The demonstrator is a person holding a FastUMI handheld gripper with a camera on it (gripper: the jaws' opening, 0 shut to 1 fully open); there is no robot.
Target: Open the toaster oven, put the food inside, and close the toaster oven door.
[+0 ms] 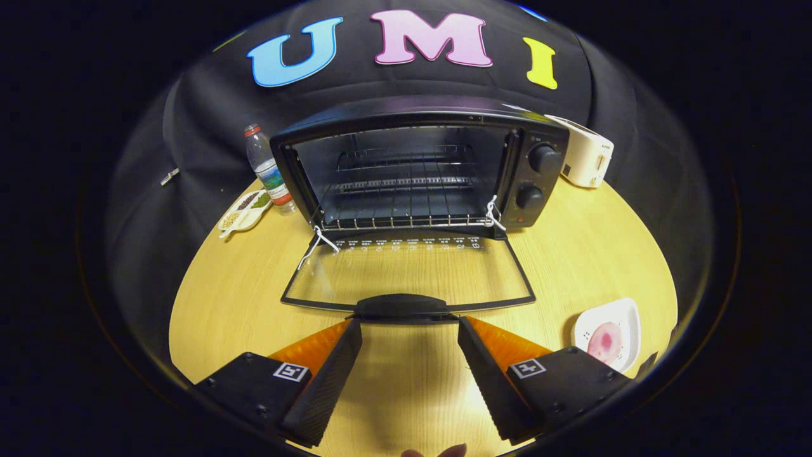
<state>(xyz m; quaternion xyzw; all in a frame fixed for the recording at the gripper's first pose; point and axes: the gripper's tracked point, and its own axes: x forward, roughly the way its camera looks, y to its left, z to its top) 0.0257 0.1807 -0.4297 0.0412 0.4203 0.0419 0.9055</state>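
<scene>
So from the gripper view, the toaster oven (419,171) sits at 12 o'clock on the wooden tabletop (254,298), and its glass door (409,273) is already flopped all the way down flat, with the dark door handle (401,306) just ahead of the fingertips. The gripper (410,330) has its jaws released, spread wide with only bare tabletop between them, not touching the handle as far as I can see. Inside the oven you can see the wire rack (406,203), and two knobs (536,178) stacked on the panel beside the opening. The food (606,339), some pinkish round thing, is on a white plate (625,317) at about 4 o'clock, just beyond the right-hand finger. Over at 10 o'clock there's a water bottle (266,168) and a small divided snack dish (244,212) beside it. A white toaster (583,158) sits at 2 o'clock behind the oven.
</scene>
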